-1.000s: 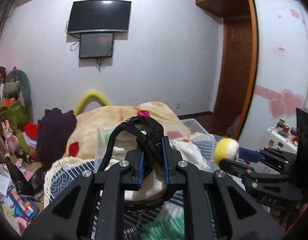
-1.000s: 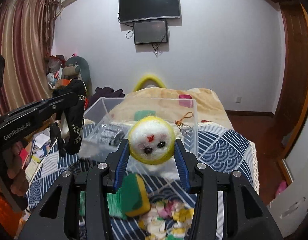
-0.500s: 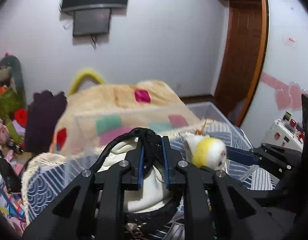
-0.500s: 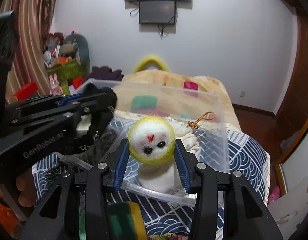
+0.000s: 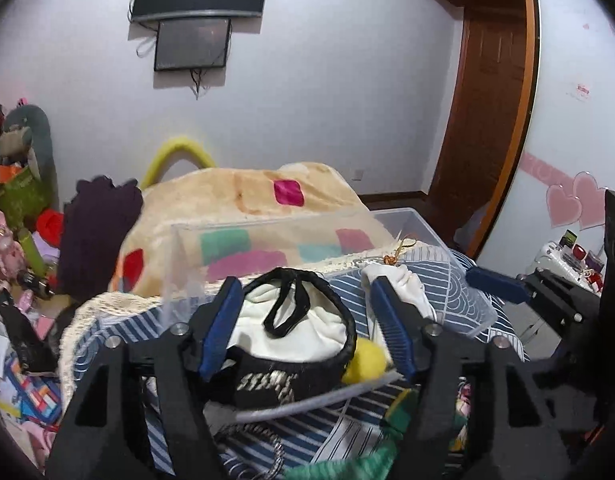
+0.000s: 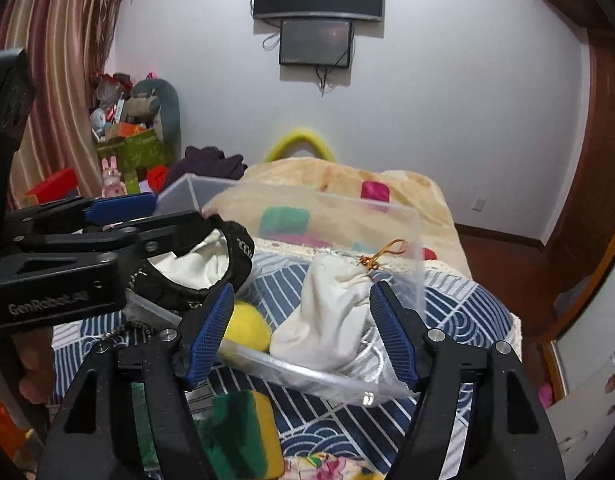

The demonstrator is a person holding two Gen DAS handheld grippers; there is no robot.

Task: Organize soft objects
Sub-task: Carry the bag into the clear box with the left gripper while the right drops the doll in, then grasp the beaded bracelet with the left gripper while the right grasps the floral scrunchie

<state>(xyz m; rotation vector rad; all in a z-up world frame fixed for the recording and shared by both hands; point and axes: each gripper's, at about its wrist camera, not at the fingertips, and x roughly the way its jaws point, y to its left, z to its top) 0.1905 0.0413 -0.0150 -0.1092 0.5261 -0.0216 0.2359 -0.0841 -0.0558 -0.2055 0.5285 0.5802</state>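
A clear plastic bin sits on the blue patterned bedspread. In it lie a black and white cloth bag, a yellow felt ball toy and a white drawstring pouch. My left gripper is open, its fingers either side of the black and white bag, not holding it. My right gripper is open over the bin's near wall, with the yellow ball and the pouch between its fingers, loose.
A green and yellow sponge and a flowered cloth lie on the bedspread in front of the bin. A beige blanket with coloured patches is heaped behind it. Toys and boxes crowd the left wall. A wooden door stands right.
Both grippers have opened. The left one let the black and white bag go into the bin. The right one let the yellow ball drop into the bin.
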